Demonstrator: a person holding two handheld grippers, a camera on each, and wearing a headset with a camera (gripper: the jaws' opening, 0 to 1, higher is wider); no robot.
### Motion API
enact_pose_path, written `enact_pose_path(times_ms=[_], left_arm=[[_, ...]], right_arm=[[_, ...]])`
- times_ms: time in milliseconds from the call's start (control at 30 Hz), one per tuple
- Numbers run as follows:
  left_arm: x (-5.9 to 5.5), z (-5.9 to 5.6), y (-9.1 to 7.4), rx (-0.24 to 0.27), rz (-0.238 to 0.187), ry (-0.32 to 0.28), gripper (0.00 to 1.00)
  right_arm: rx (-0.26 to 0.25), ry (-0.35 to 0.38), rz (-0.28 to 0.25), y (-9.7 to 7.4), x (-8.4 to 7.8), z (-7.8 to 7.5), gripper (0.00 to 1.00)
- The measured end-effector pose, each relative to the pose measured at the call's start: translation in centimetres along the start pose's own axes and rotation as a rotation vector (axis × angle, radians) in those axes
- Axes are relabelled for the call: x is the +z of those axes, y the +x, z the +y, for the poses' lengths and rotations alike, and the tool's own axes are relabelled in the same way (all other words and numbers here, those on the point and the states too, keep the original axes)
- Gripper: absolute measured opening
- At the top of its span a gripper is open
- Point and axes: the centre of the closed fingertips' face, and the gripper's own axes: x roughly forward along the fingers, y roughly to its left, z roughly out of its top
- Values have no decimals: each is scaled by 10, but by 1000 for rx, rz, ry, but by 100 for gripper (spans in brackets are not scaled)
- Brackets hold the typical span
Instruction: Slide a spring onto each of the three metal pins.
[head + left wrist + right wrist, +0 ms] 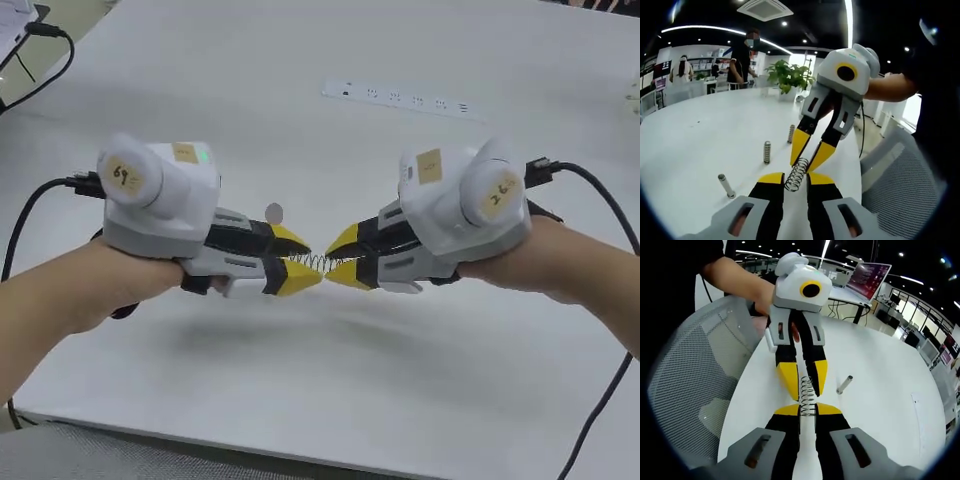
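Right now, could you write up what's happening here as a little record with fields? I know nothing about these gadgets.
held item: spring, gripped between the two tools
left gripper: jaws closed on one end of the spring
right gripper: jaws closed on the other end
loaded pins: two, each already wearing a spring
bare pin: one, standing on the white table

In the head view both ends of the spring (312, 263) were hidden between yellow fingers (290, 240). Beyond the left gripper (305, 265), a pin (273, 212) on the desk (300, 380) was a blur, its base covered.
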Motion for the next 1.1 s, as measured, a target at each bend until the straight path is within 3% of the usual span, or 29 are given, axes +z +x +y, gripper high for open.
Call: enact_pose_path(times_ms=[467, 767, 867, 1000, 1100], left_arm=[[5, -10, -1, -24, -24, 84, 3], [4, -16, -1, -50, -9, 98, 2], [3, -16, -3, -49, -6, 94, 2], [2, -16, -5, -55, -1, 90, 2], [2, -16, -4, -58, -3, 84, 2]], right_arm=[[4, -3, -9, -4, 1, 5, 8], [16, -12, -3, -6, -1, 8, 11], [17, -6, 25, -7, -13, 9, 14], [9, 3, 8, -12, -13, 6, 7], [8, 19, -3, -11, -12, 4, 10]])
